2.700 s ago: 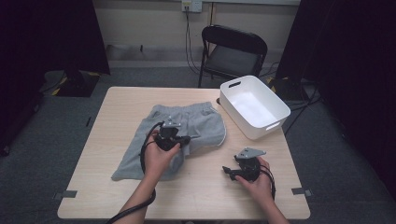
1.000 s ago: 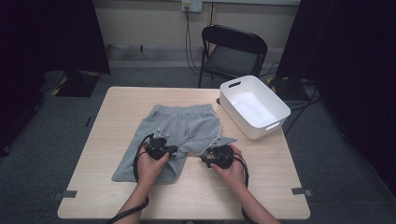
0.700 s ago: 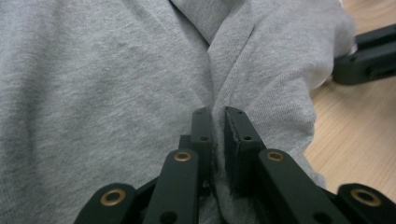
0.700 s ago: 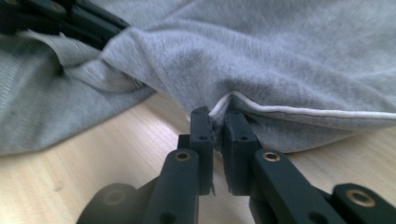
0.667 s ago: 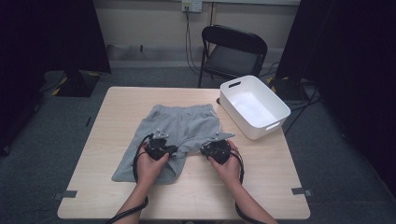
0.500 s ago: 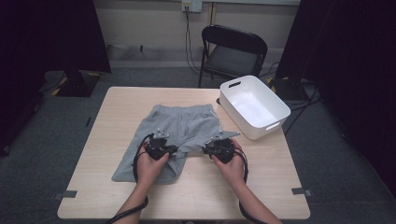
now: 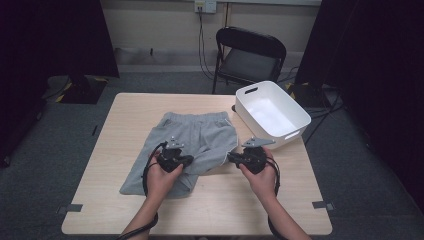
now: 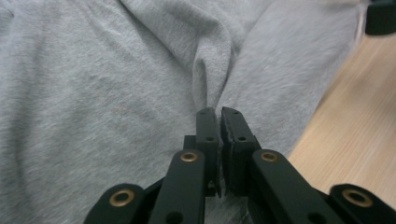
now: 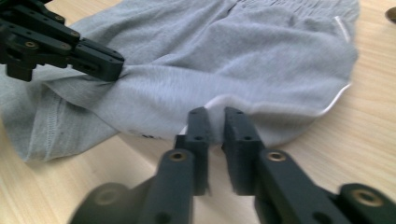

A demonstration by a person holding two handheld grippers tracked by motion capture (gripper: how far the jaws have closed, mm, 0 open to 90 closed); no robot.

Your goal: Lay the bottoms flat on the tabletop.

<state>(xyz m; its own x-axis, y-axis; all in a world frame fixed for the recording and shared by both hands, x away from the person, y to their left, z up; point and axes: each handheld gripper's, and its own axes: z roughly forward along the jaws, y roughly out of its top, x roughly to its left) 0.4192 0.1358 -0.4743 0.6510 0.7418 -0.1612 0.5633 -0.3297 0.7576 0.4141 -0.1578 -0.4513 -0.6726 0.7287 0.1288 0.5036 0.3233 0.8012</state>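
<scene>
Folding grey shorts (image 7: 195, 142), mid-table, nearer the front edge. Left gripper (image 8: 218, 114): jaws pinched on a fabric ridge. Right gripper (image 9: 212, 116): jaws just closed on the white-piped hem. Advice: lift both evenly, keep cloth taut. Beyond: white bin (image 7: 295, 117), far right corner.

White rectangular bin (image 7: 272, 114) with handle slots, standing at far right corner of light wooden table (image 7: 125, 110), one corner overhanging the edge. Black folding chair (image 7: 250, 55) on grey carpet beyond the table, backed by pale wall with cables (image 7: 202, 35) hanging from an outlet. Dark curtains at both sides. Grey tape marks (image 7: 70, 208) on the near table corners.
</scene>
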